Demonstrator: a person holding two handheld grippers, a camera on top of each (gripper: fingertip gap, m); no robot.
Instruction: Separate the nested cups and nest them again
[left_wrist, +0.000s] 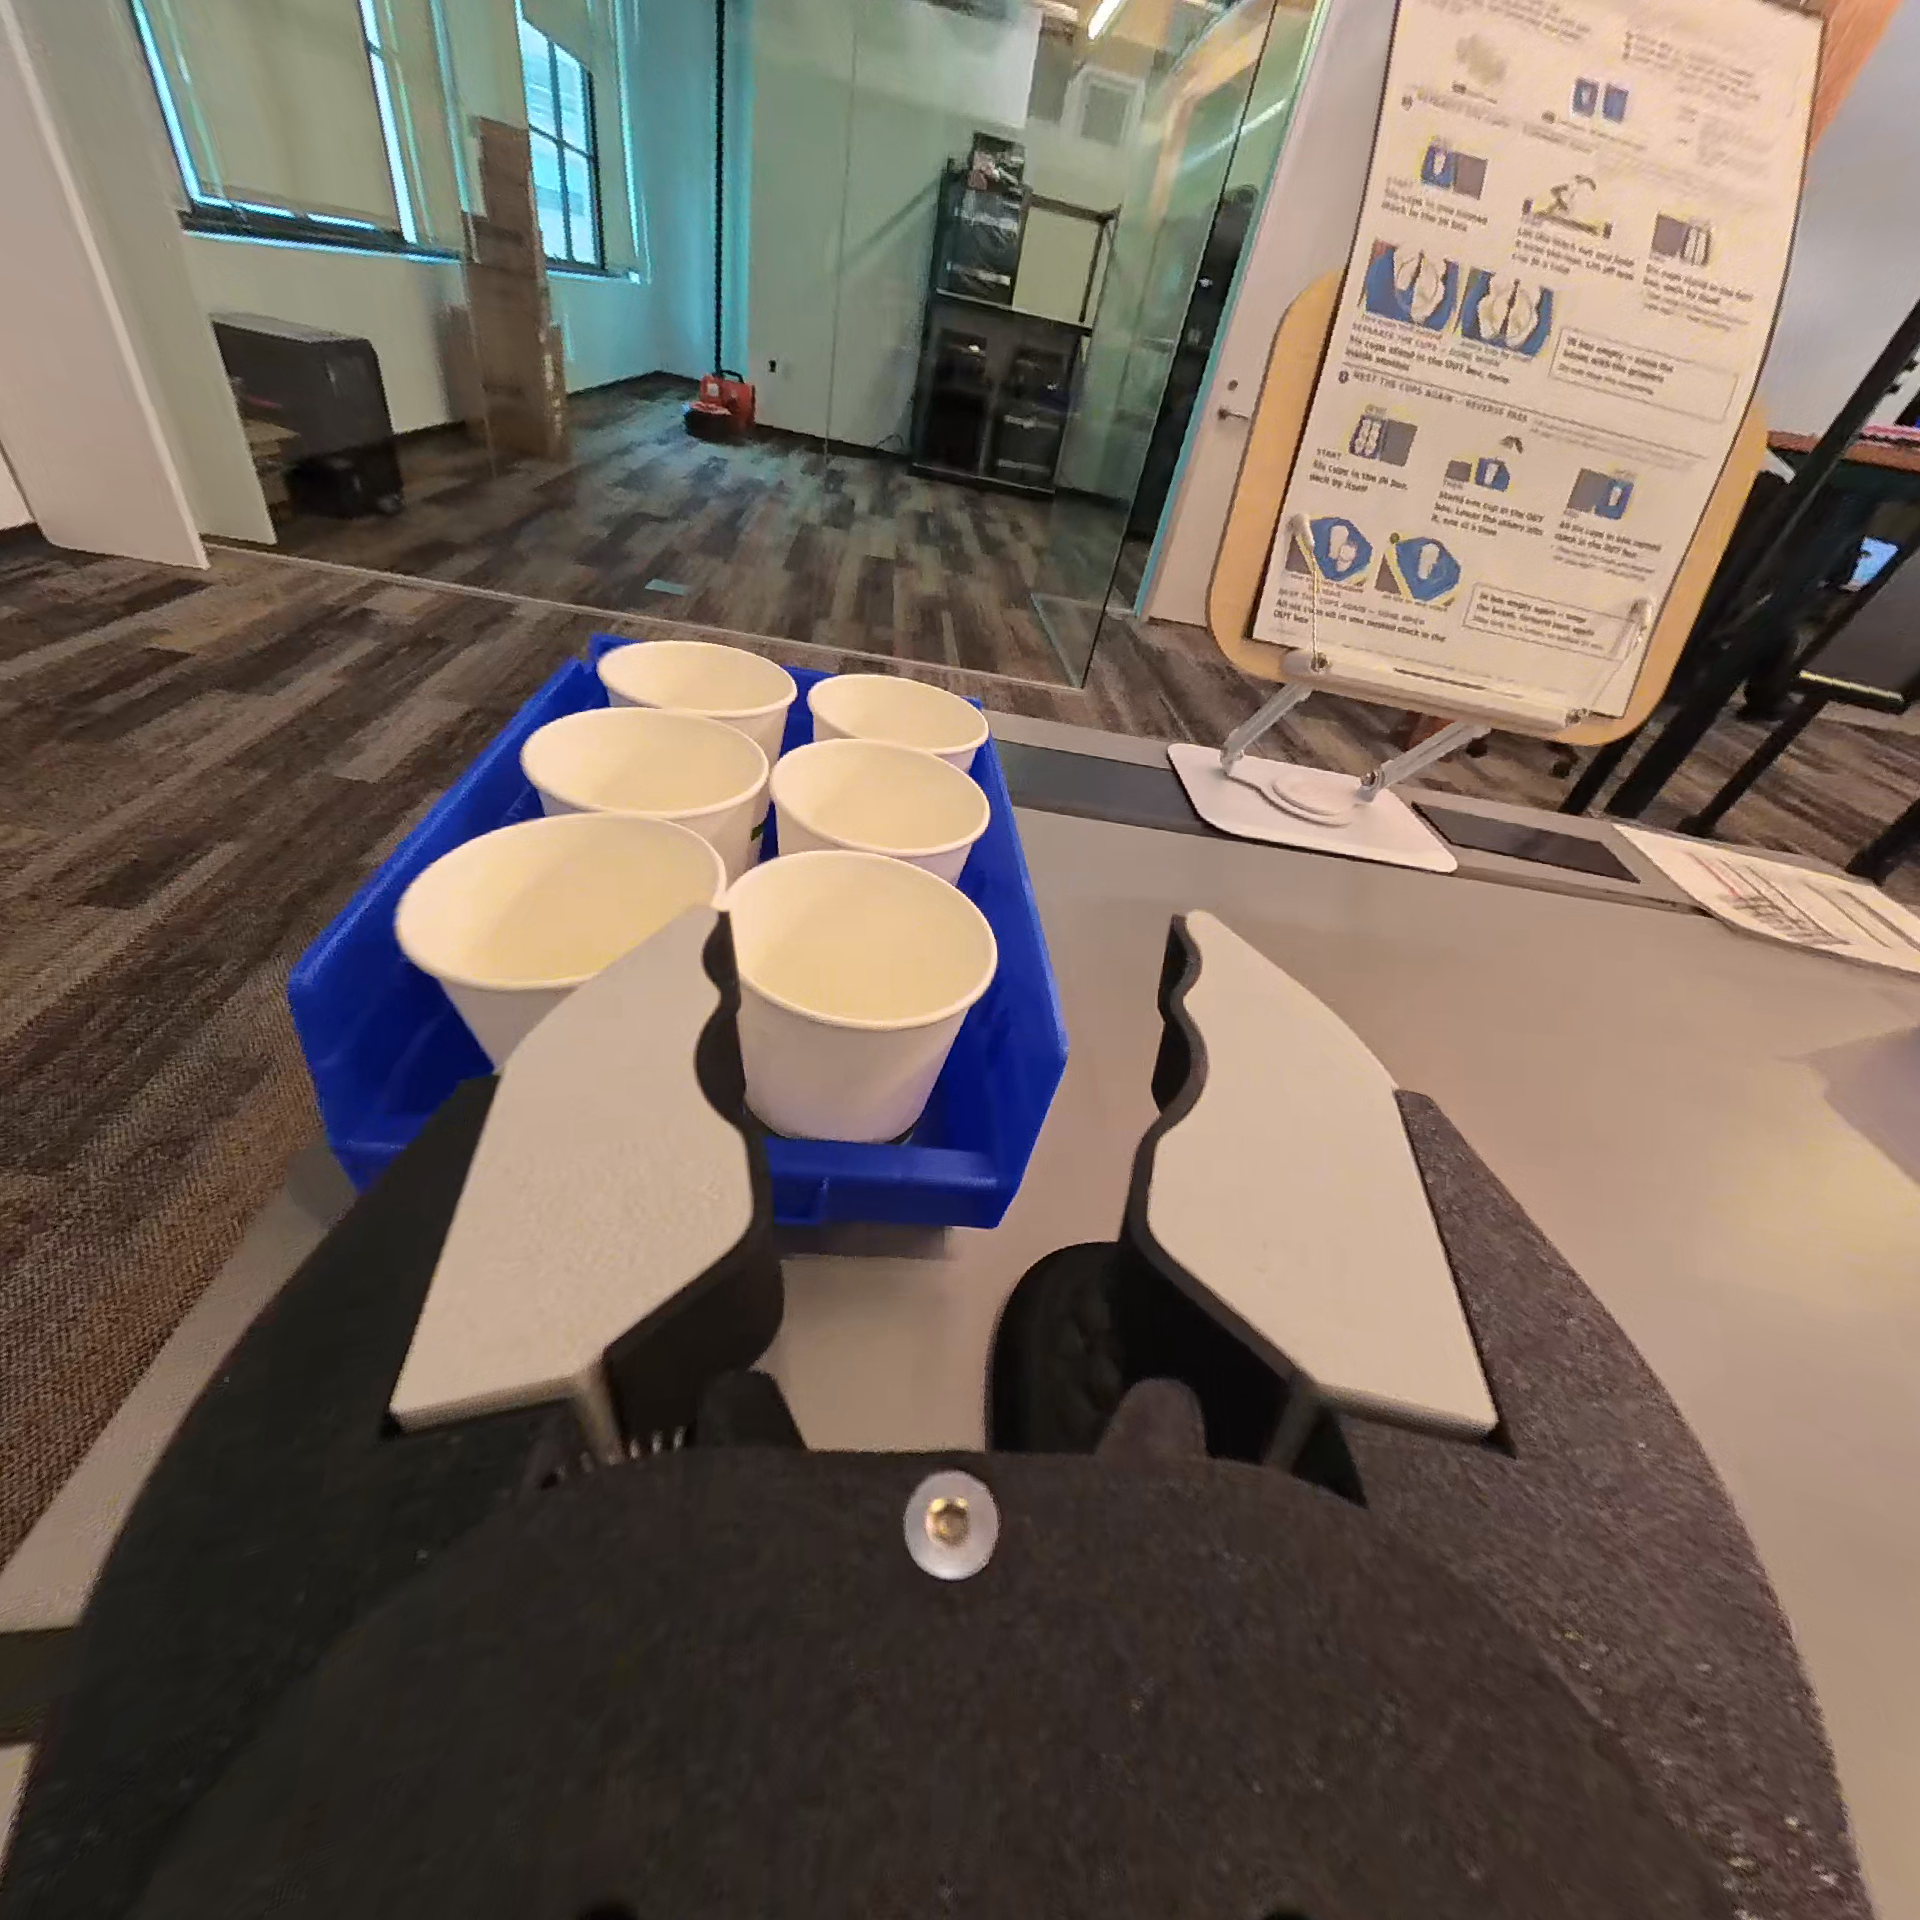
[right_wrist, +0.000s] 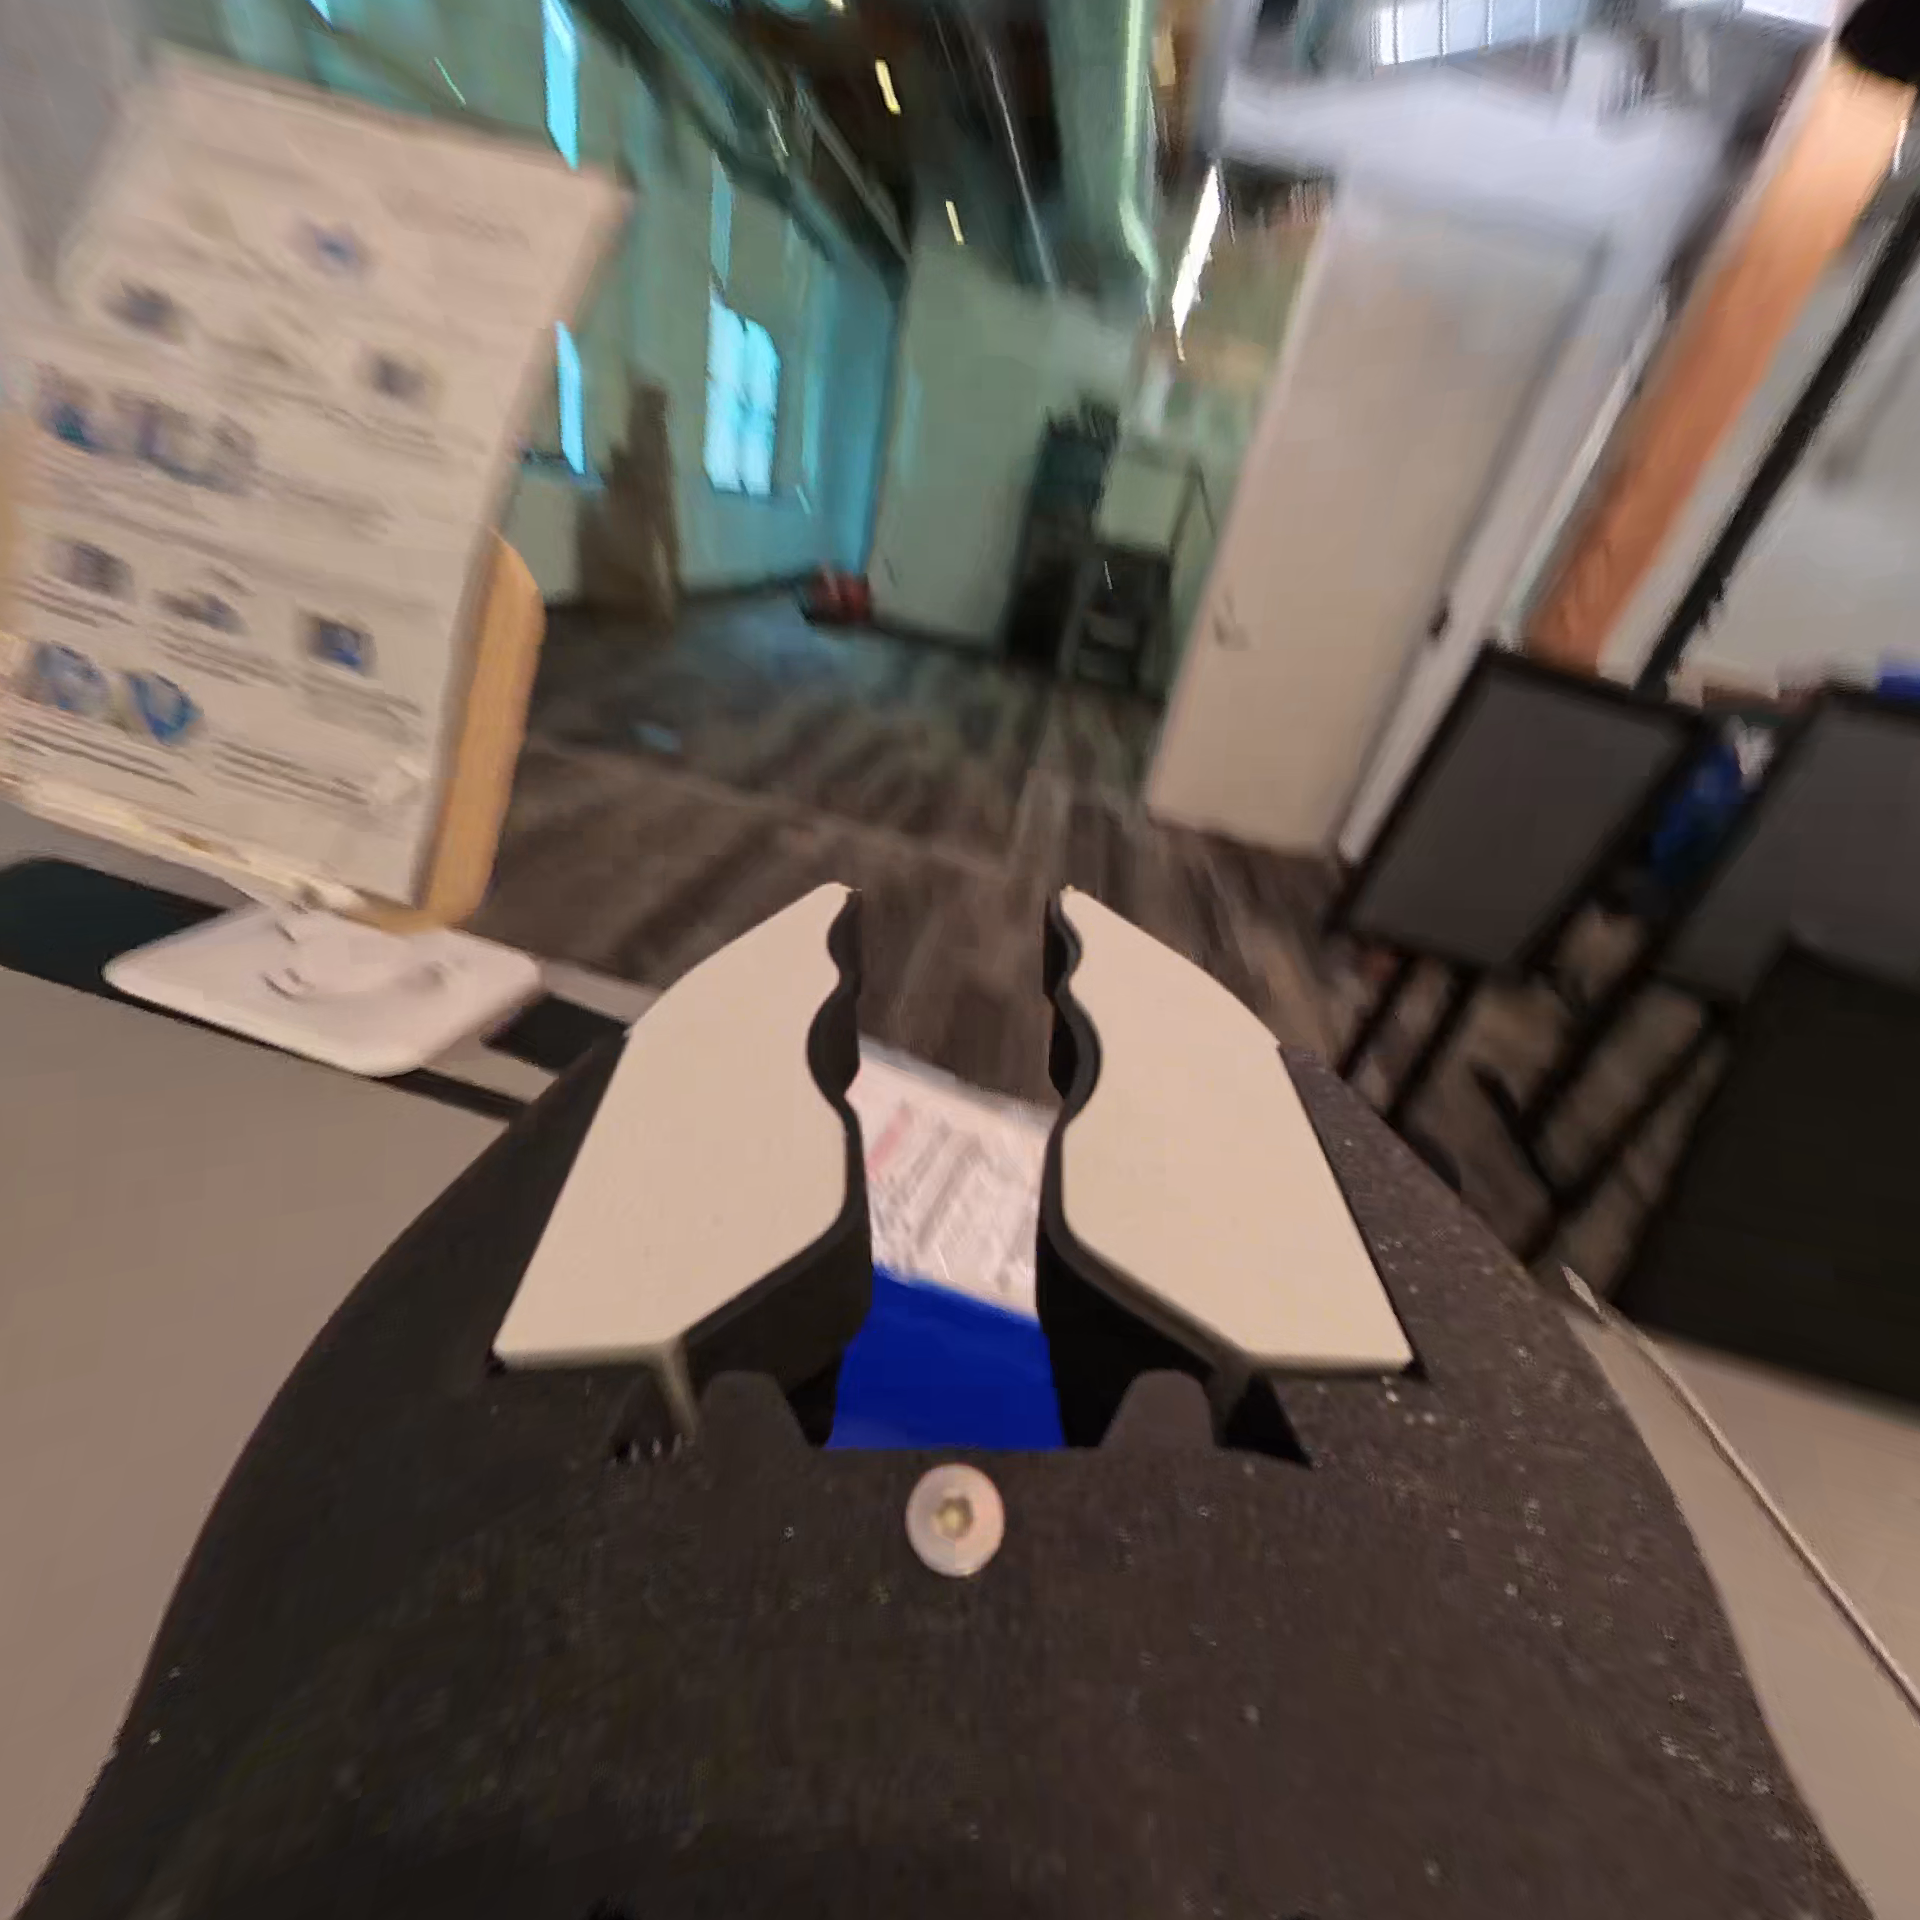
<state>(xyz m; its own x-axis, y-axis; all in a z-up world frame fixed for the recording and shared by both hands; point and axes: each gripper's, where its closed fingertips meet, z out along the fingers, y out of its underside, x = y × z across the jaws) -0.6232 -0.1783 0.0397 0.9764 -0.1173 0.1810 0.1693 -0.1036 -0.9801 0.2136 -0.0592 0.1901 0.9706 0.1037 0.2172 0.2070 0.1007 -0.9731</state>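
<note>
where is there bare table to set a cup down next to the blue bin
The grey table lies bare to the right of the blue bin, up to the white stand base and the paper sheet. The open left tongs hover over that patch. The bin is crowded: six cups fill it.

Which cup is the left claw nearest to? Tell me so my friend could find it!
Look at the grey table, then the blue bin at its left edge with six white paper cups in two rows. It is the right row's nearest cup, beside the open left claw, and its whole side shows.
</note>
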